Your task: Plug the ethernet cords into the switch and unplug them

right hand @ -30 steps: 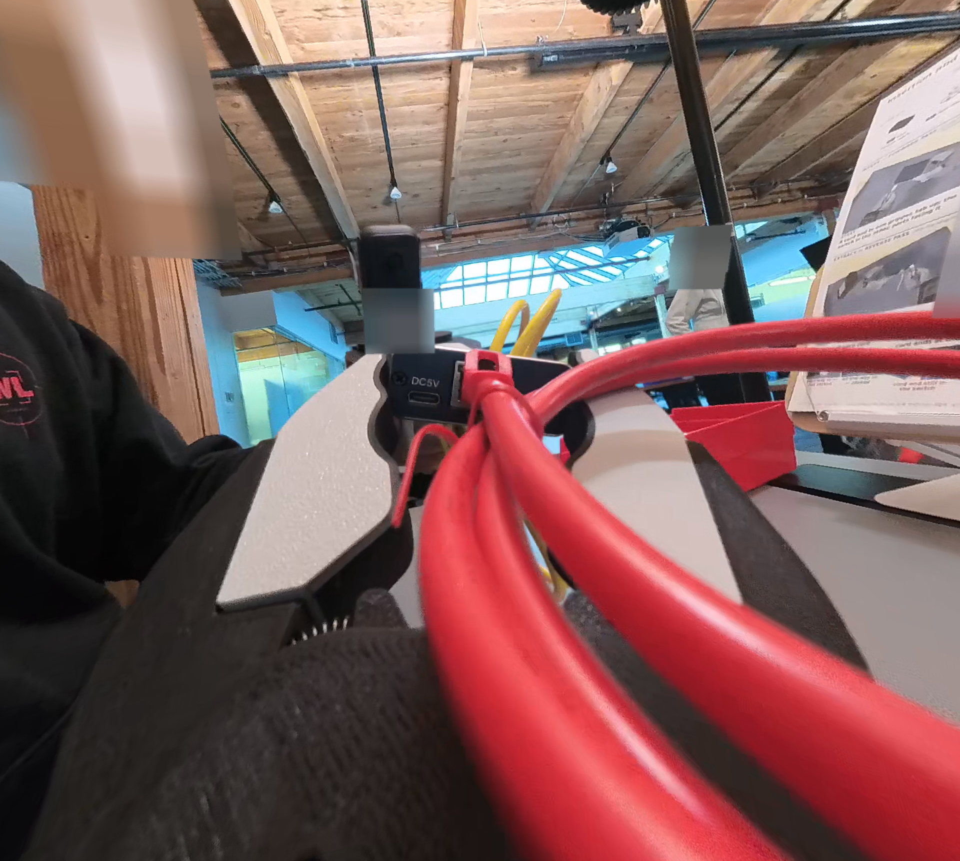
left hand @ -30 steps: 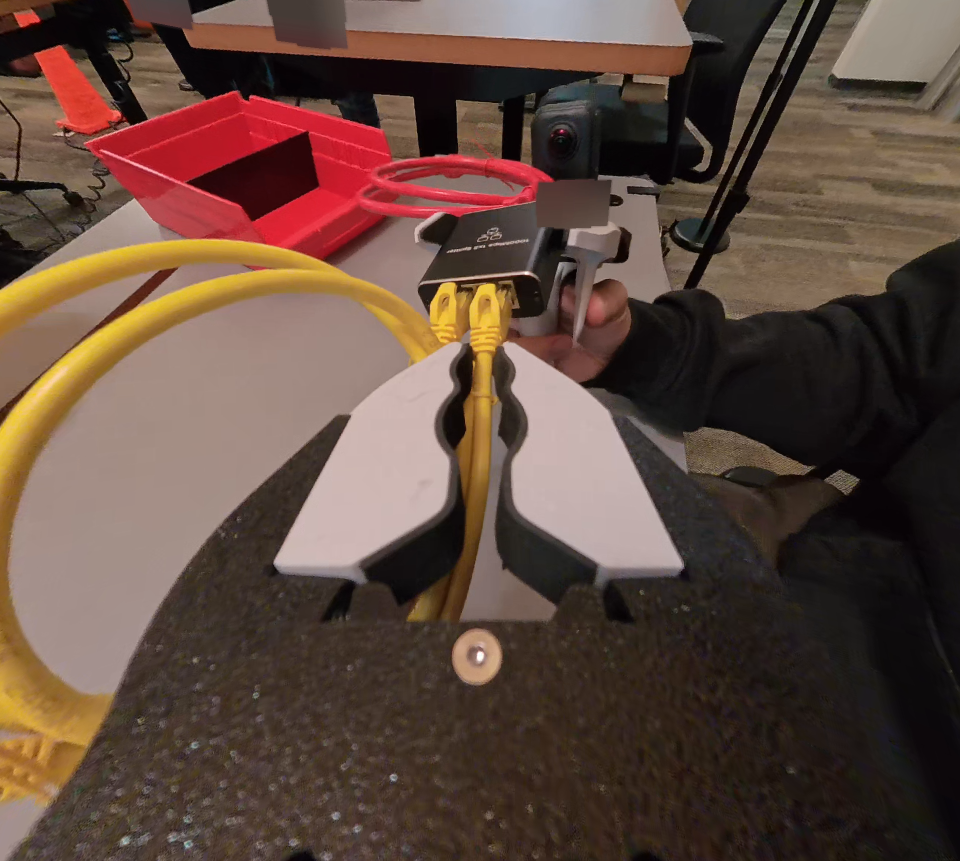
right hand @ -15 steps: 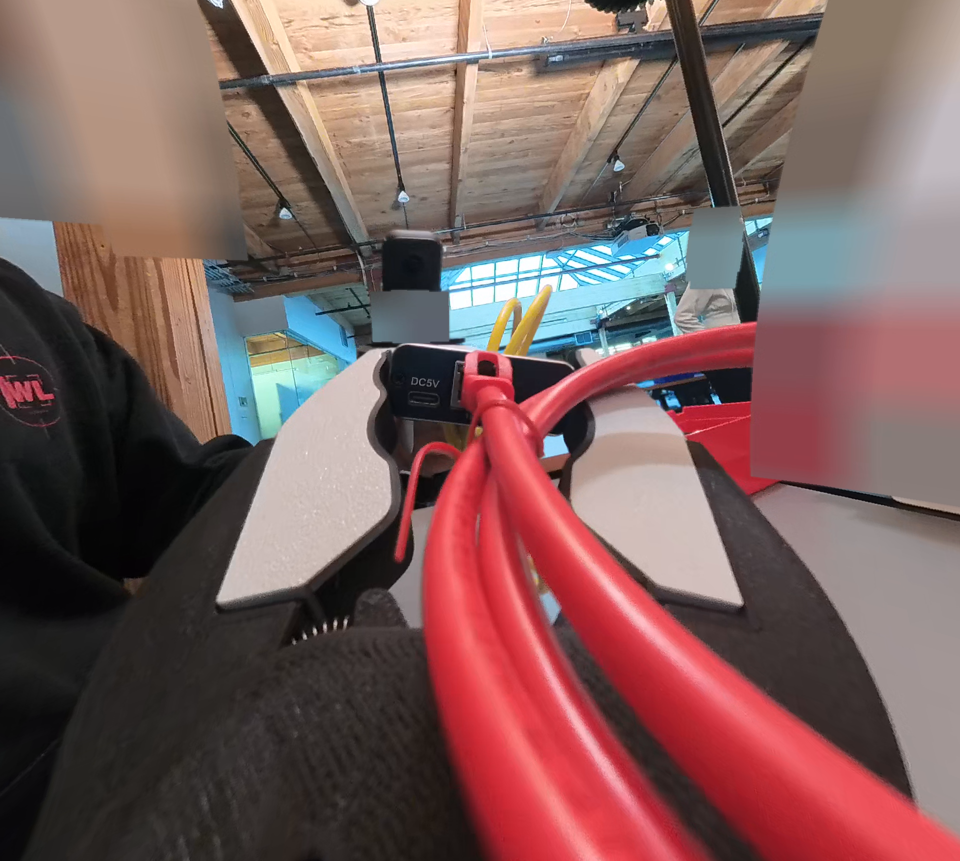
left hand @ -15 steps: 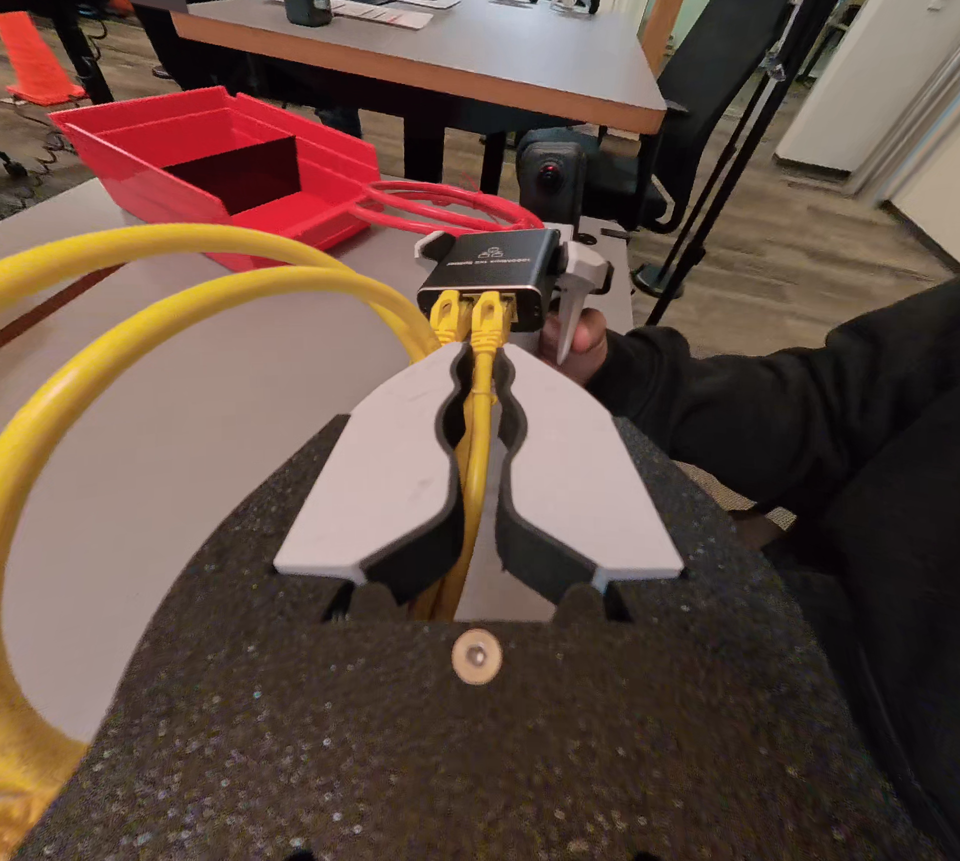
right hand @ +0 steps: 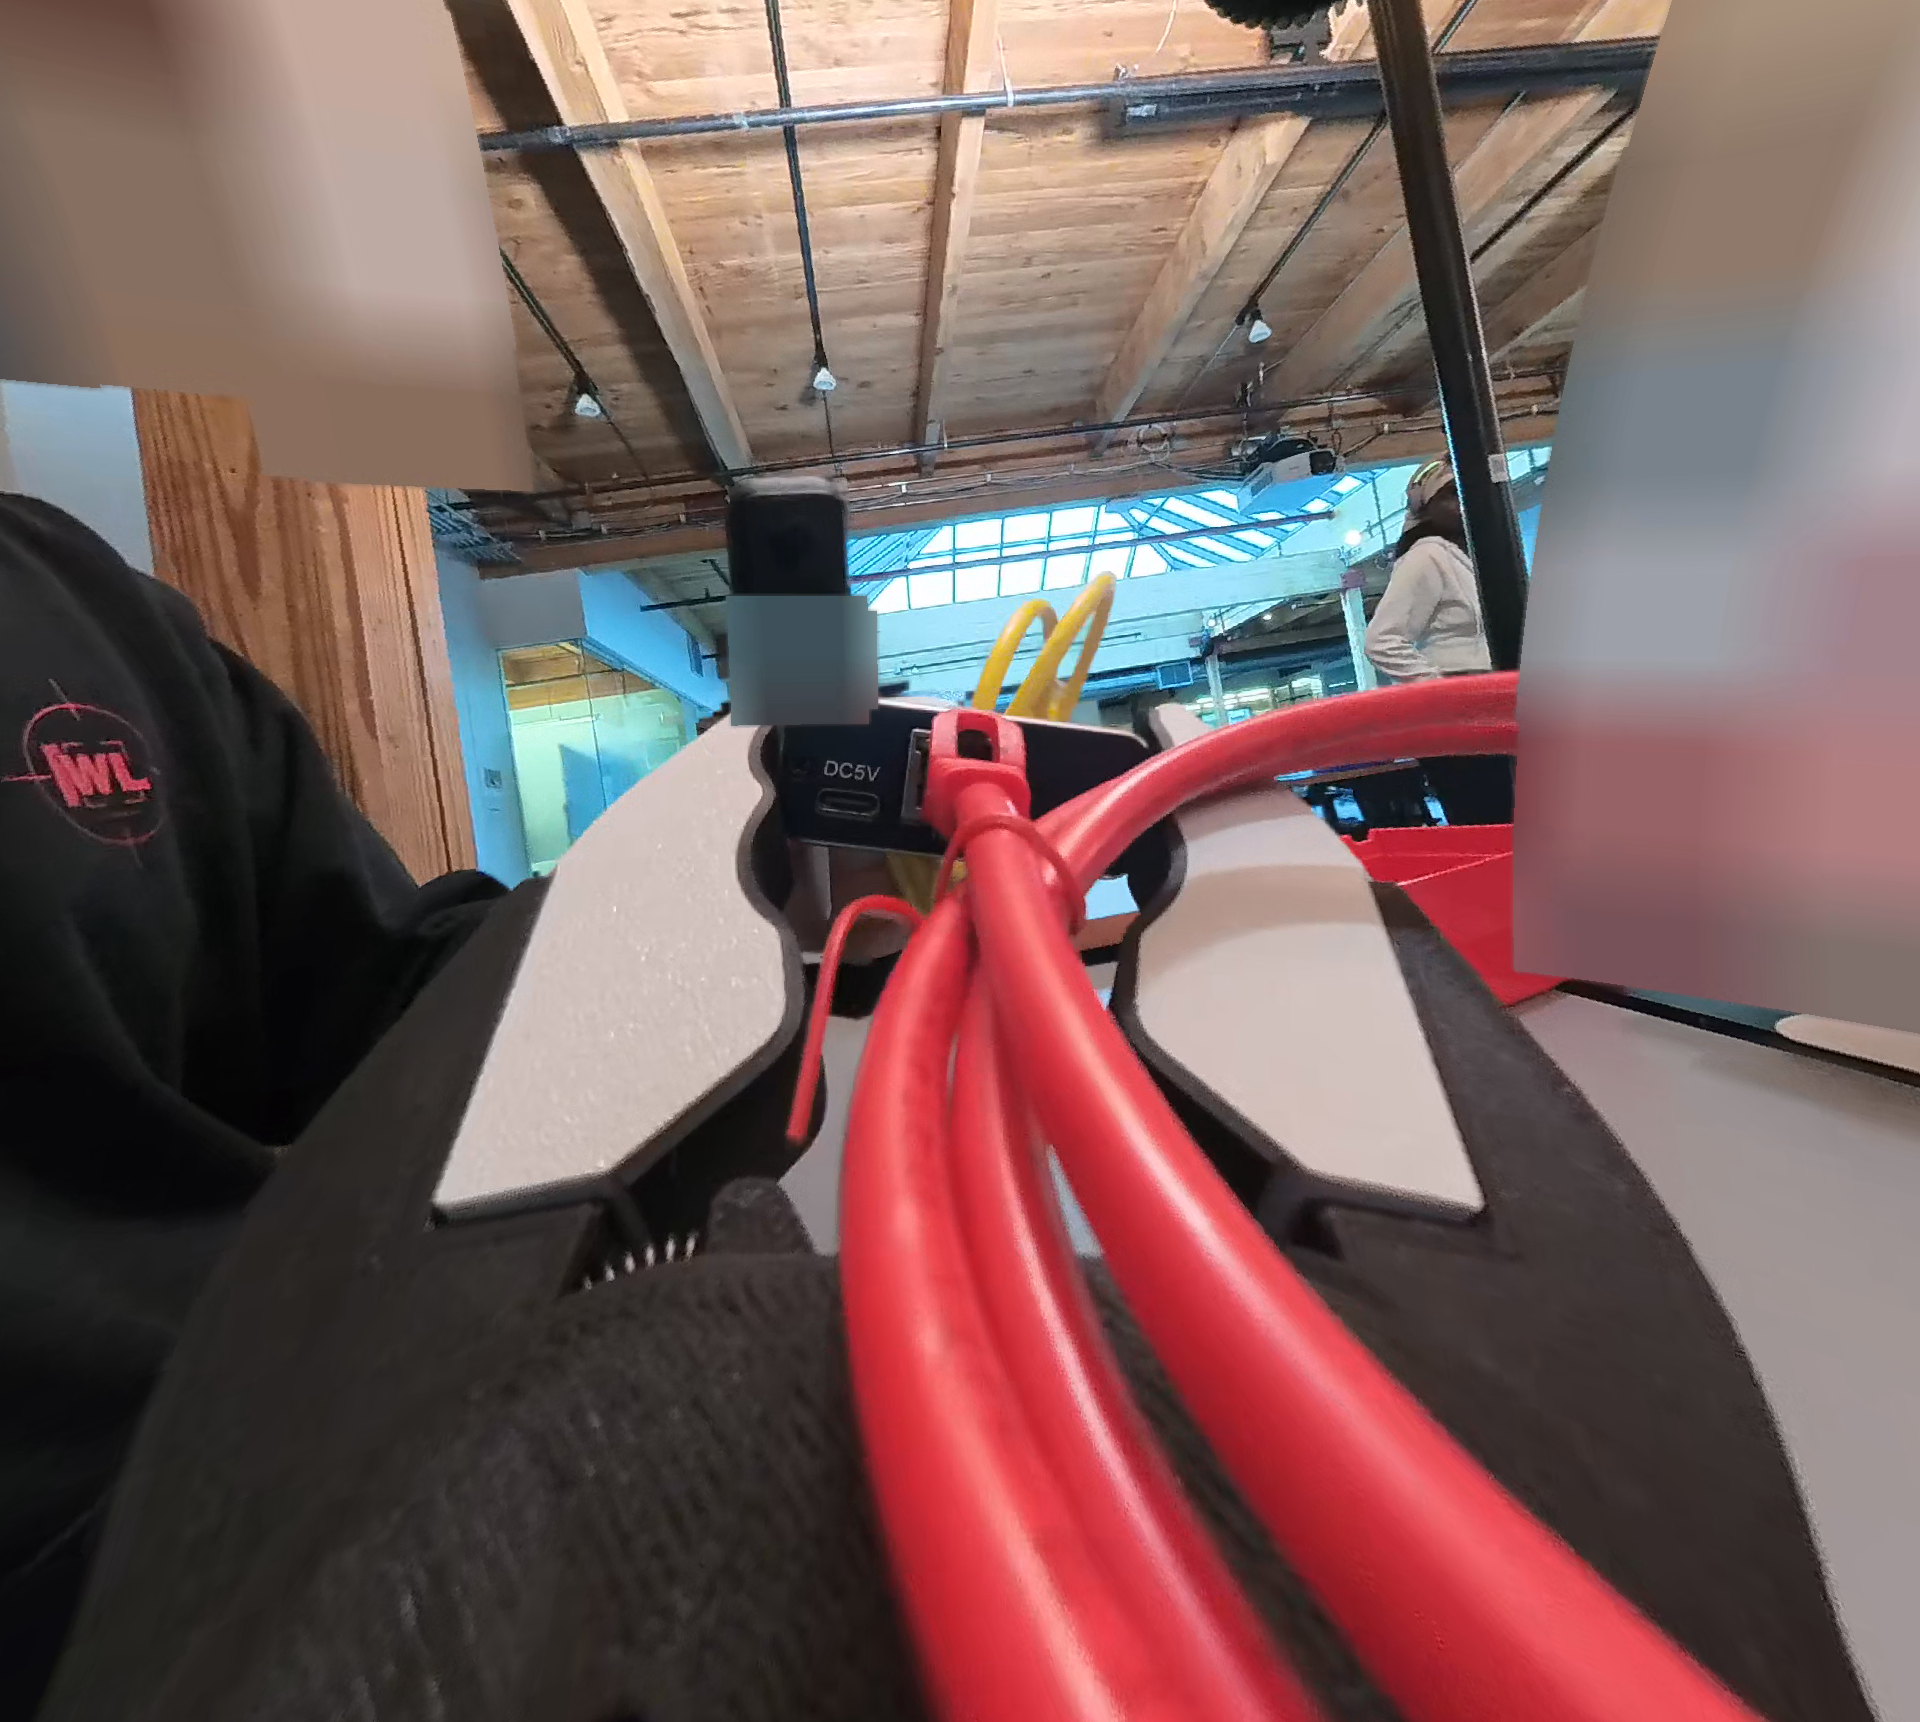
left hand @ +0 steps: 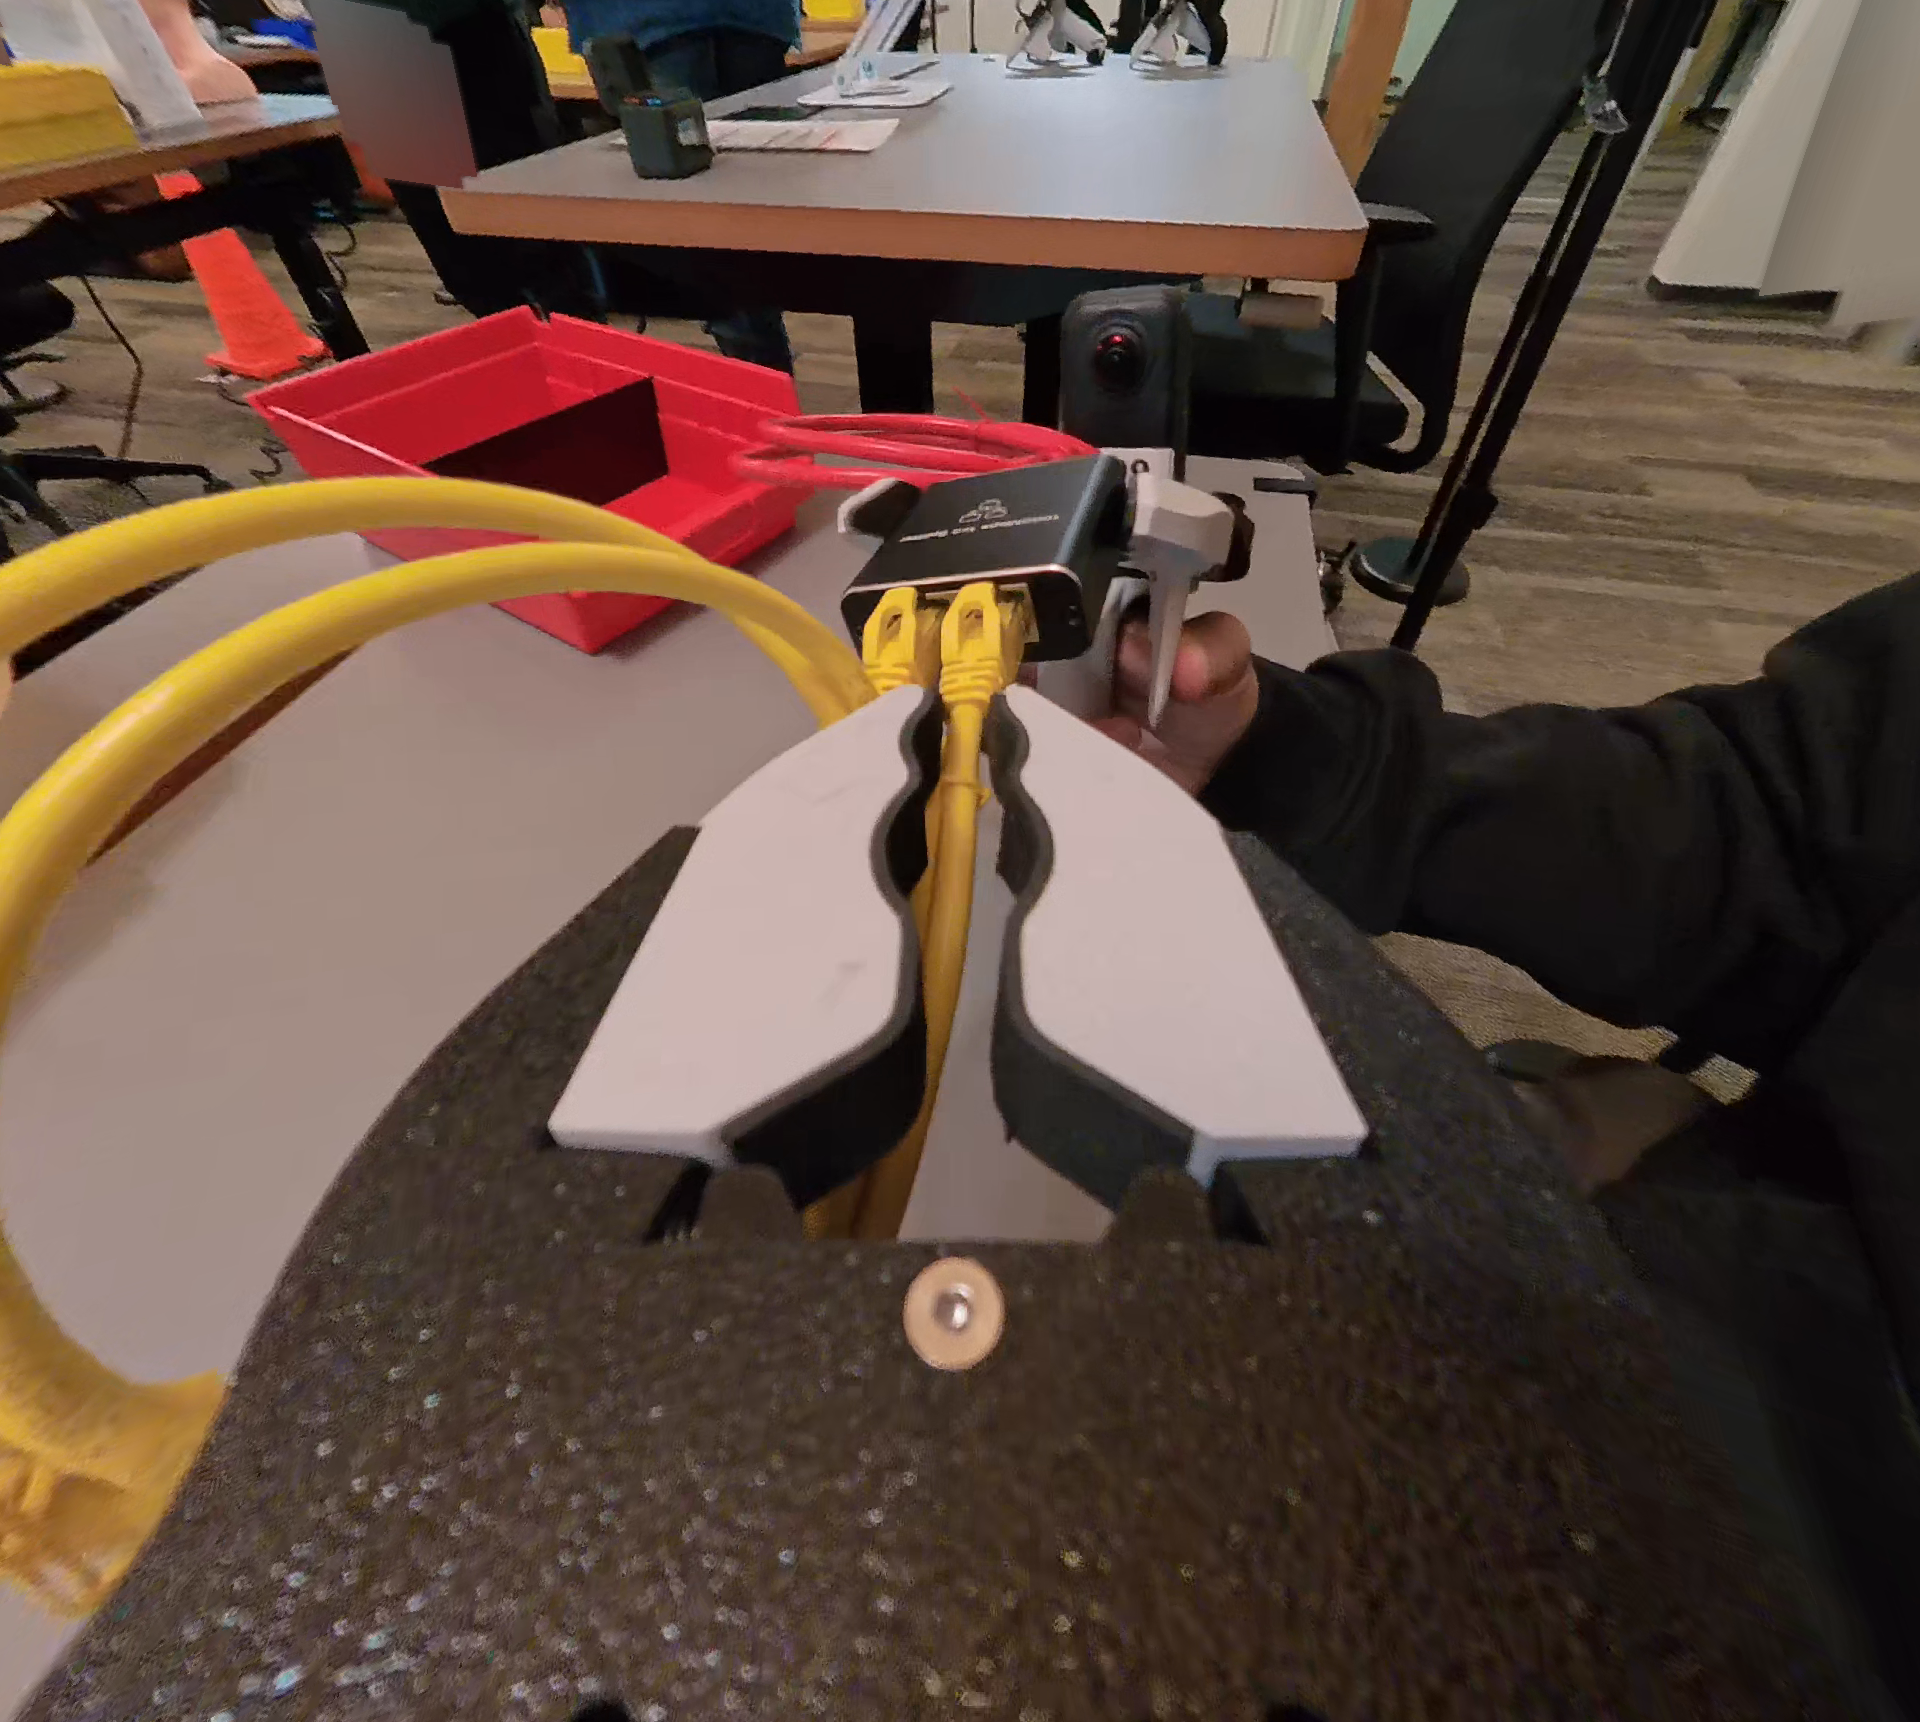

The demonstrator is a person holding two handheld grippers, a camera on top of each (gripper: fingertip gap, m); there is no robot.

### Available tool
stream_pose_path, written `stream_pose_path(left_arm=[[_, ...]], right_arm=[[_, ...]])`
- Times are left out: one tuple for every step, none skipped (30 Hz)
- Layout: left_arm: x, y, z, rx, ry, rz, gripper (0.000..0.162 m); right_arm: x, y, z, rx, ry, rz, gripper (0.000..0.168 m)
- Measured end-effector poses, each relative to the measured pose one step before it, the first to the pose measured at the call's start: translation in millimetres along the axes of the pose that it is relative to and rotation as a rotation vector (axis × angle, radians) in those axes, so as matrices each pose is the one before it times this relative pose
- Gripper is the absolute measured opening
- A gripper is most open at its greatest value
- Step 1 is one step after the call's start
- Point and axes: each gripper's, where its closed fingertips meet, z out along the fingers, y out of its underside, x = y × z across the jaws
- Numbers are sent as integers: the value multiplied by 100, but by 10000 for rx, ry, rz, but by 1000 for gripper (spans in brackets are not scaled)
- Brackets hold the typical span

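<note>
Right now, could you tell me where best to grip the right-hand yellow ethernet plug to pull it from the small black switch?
Grip the yellow plug by its ribbed boot just behind the black switch, coming straight along the cord's line. The left gripper already pinches that cord close behind the boot.

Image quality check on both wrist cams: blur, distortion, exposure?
Left wrist view: left gripper, switch and yellow cord sharp; background people slightly soft; fisheye bends the far table. Right wrist view: red cord close to the lens and soft low down; switch end readable; skylight windows bright; right gripper fingers clear.
</note>
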Motion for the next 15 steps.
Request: stream_pose_path(left_arm=[[-35,-83,16,87,-87,9,8],[90,-74,16,70,16,-96,8],[155,-92,-10,87,95,-194,8],[74,-130,-47,129,85,-257,8],[34,-165,-87,178,103,-301,8],[85,-137,-94,141,124,-238,8],[101,-99,-71,71,87,-137,8],[134,-139,-66,79,89,-144,8],[99,-139,-39,57,91,-186,8],[-17,-45,8,-27,21,-156,8],[-119,43,23,-108,-51,-25,8],[-121,51,12,-130,-121,111,8],[-68,-10,23,-111,-143,156,8],[2,-102,6,-76,-113,134,8],[-5,-79,-12,-128,-96,115,8]], right_arm=[[56,-11,-7,37,17,48,65],[-35,6,-45,67,-78,95,66],[-145,-13,-48,71,-131,51,66],[-62,3,27,1,-48,22,66],[-79,2,106,-37,-17,-42,66],[-130,-35,109,1,-40,-54,66],[-110,10,64,-17,-27,-28,66],[-127,6,51,19,-74,25,66],[-95,-26,44,78,-71,41,66],[25,11,-1,40,13,20,66],[120,60,-26,-32,48,41,66],[116,172,-37,-110,44,30,66],[59,124,-38,-71,29,-11,66],[-4,52,-15,7,-25,52,66],[-7,111,-11,-39,-30,59,66]])
